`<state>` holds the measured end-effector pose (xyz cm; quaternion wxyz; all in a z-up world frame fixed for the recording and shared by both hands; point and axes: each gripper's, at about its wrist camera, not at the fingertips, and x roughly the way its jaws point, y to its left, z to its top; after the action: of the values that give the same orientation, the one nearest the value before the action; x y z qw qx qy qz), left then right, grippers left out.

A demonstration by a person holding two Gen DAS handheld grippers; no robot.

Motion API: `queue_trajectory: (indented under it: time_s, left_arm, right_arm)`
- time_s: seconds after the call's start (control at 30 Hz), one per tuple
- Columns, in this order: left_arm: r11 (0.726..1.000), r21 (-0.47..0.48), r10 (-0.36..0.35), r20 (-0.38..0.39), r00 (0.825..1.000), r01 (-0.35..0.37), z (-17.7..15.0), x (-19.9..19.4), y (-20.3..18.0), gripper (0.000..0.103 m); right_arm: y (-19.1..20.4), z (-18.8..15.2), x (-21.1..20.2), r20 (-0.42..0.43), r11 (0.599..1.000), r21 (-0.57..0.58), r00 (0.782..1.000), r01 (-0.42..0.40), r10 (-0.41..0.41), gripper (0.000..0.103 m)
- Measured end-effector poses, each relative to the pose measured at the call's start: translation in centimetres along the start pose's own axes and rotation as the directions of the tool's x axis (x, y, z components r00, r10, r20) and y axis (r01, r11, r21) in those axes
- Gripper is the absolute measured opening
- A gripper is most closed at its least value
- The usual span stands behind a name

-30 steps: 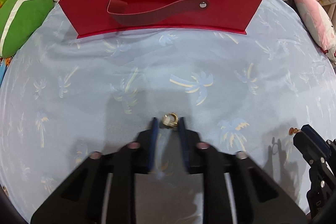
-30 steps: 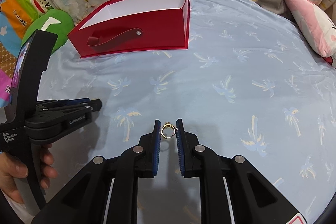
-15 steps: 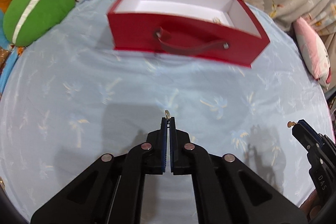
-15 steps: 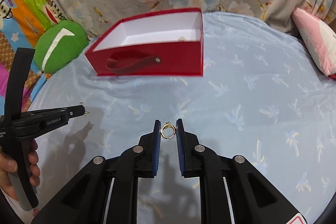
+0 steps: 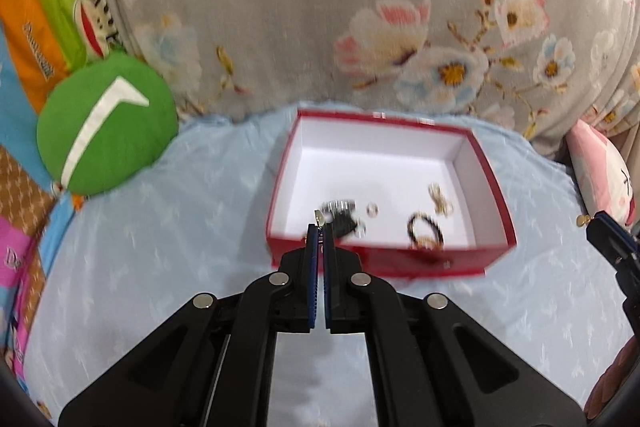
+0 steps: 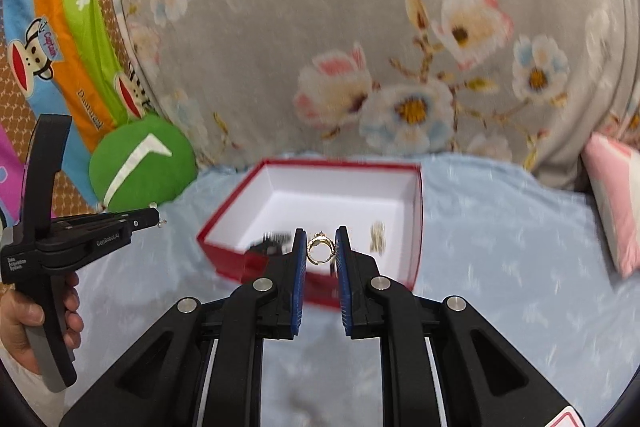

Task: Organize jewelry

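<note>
My left gripper point(image 5: 320, 229) is shut on a small gold earring point(image 5: 319, 215), which sticks out at its tips. It hangs just in front of the open red box point(image 5: 390, 259), above the near wall. My right gripper point(image 6: 321, 239) is shut on a gold ring point(image 6: 321, 247) held upright between the blue pads, also raised before the red box point(image 6: 232, 259). Inside the box lie a black hair tie point(image 5: 425, 229), a gold piece point(image 5: 440, 201), a small bead point(image 5: 372, 209) and a blurred dark item point(image 5: 340, 213). Each view shows the other gripper at its edge: right gripper point(image 5: 596, 223), left gripper point(image 6: 154, 217).
The box stands on a light blue palm-print sheet point(image 5: 160, 267). A green round cushion point(image 5: 106, 125) lies to its left and a pink cushion point(image 5: 600, 171) to its right. Grey floral bedding point(image 5: 360, 27) rises behind. A hand point(image 6: 24, 319) grips the left handle.
The left gripper closed on the earring on the sheet. Both grippers then rose off the sheet and tilted up toward the box, whose inside now shows.
</note>
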<state>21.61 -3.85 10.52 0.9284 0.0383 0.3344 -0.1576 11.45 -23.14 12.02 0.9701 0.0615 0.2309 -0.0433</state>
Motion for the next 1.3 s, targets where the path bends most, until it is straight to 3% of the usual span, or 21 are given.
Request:
queue_trajectory:
  time_s: [0.17,0.37,0.6,0.83,0.87,0.9,0.97,1.0,1.3]
  left_arm:
    - [1.0,0.011,0.008,0.048,0.999,-0.008,4.9,2.6,-0.9,0.001]
    - [0.999,0.034,0.009,0.058,0.998,-0.011,8.8,6.9,-2.5,0.001]
    - [0.999,0.047,0.007,0.013,1.0,-0.008,10.9,13.1,-4.0,0.001]
    - [0.998,0.049,0.028,-0.061,0.998,-0.025,10.9,19.5,-4.5,0.003]
    - [0.999,0.043,0.026,-0.07,0.997,-0.024,10.8,20.2,-4.5,0.005]
    - [0.999,0.039,0.038,-0.09,0.995,-0.035,10.6,21.1,-4.4,0.009]
    - [0.998,0.034,0.063,-0.104,0.993,-0.06,10.3,22.1,-4.3,0.04]
    - [0.997,0.031,0.079,-0.101,0.992,-0.076,10.1,22.4,-4.2,0.045]
    - [0.993,0.023,0.113,-0.069,0.991,-0.112,9.6,20.6,-3.3,0.059]
  right_arm:
    - [0.1,4.4,3.0,0.054,1.0,-0.02,0.999,0.006,-0.005,0.013]
    - [-0.1,7.5,8.1,0.055,1.0,-0.026,0.998,0.008,-0.006,0.013]
    - [-0.8,8.9,15.1,0.001,1.0,-0.019,1.0,0.007,-0.007,0.014]
    - [-2.0,8.4,21.4,-0.069,1.0,0.004,0.998,0.003,-0.002,0.015]
    - [-2.1,8.2,21.8,-0.065,1.0,0.005,0.998,0.01,-0.009,0.02]
    - [-2.2,8.0,22.2,-0.061,1.0,0.009,0.998,0.026,-0.025,0.034]
    - [-2.3,7.9,22.6,-0.051,0.999,0.012,0.998,0.037,-0.037,0.048]
    - [-2.4,7.8,22.6,-0.045,0.999,0.013,0.998,0.042,-0.041,0.05]
    - [-2.5,7.0,21.1,-0.04,0.999,0.035,0.999,0.034,-0.032,0.054]
